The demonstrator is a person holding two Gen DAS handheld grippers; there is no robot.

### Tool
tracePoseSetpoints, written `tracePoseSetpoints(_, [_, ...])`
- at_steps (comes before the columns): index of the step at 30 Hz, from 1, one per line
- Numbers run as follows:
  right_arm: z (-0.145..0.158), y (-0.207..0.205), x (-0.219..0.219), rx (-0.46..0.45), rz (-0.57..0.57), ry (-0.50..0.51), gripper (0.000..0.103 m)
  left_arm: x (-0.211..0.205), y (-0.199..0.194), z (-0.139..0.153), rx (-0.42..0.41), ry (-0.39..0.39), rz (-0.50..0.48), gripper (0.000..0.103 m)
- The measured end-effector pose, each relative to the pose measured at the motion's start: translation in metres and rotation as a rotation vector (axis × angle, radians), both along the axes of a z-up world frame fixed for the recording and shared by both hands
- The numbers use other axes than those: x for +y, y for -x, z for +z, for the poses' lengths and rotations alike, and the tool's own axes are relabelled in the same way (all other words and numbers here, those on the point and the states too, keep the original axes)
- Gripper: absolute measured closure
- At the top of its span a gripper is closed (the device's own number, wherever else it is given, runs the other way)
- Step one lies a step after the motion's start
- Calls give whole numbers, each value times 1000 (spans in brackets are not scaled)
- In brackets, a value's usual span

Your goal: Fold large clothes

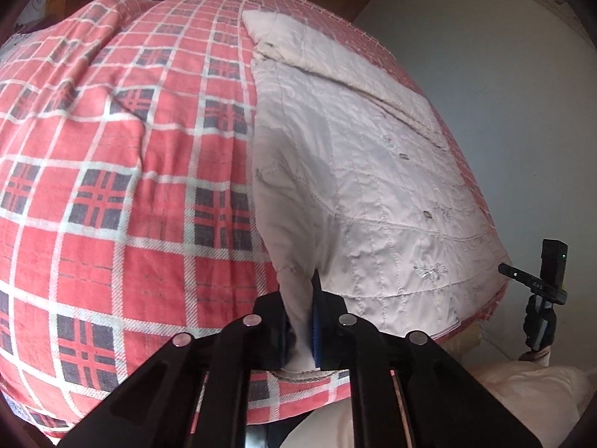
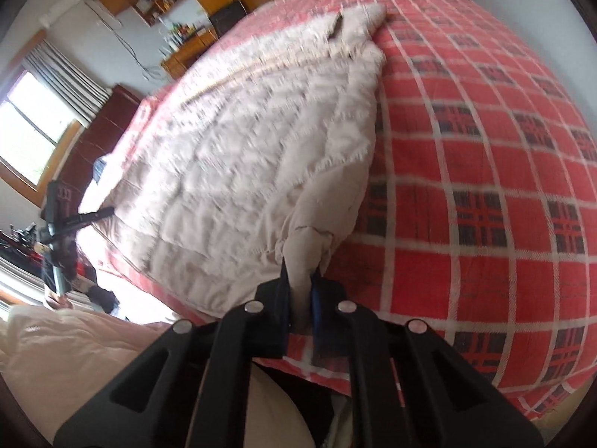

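Note:
A pale pink quilted garment [image 1: 373, 186] lies spread flat on a bed with a red plaid sheet [image 1: 112, 186]. My left gripper [image 1: 298, 298] is shut on a pinched fold at the garment's near left edge. In the right wrist view the same garment [image 2: 242, 156] looks blurred. There, my right gripper [image 2: 300, 280] is shut on its near right corner, which is lifted into a peak. The other gripper [image 1: 541, 291] shows at the right edge of the left wrist view, held by a gloved hand. In the right wrist view the left one [image 2: 59, 224] shows at the left.
The plaid sheet [image 2: 485, 186] stretches wide to the right of the garment. A white wall [image 1: 503, 74] lies beyond the bed. A window [image 2: 30, 130], a dark headboard [image 2: 104, 127] and wooden cabinets [image 2: 186, 52] stand at the far side. A person's pale clothing [image 2: 74, 354] is close below.

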State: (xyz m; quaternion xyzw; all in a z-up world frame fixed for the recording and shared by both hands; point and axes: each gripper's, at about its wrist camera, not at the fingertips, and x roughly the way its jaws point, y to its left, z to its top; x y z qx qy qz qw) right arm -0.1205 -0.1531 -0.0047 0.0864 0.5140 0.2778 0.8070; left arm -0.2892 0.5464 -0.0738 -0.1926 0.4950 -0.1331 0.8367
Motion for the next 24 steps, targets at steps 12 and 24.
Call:
tracePoseSetpoints(12, [85,-58,13,-174,48,-88,95,-9,-60,84,-205,98,-53,94])
tracePoseSetpoints(24, [100,-176,15,-136,5,-124,95,18,-173,85,-186,153,3,94])
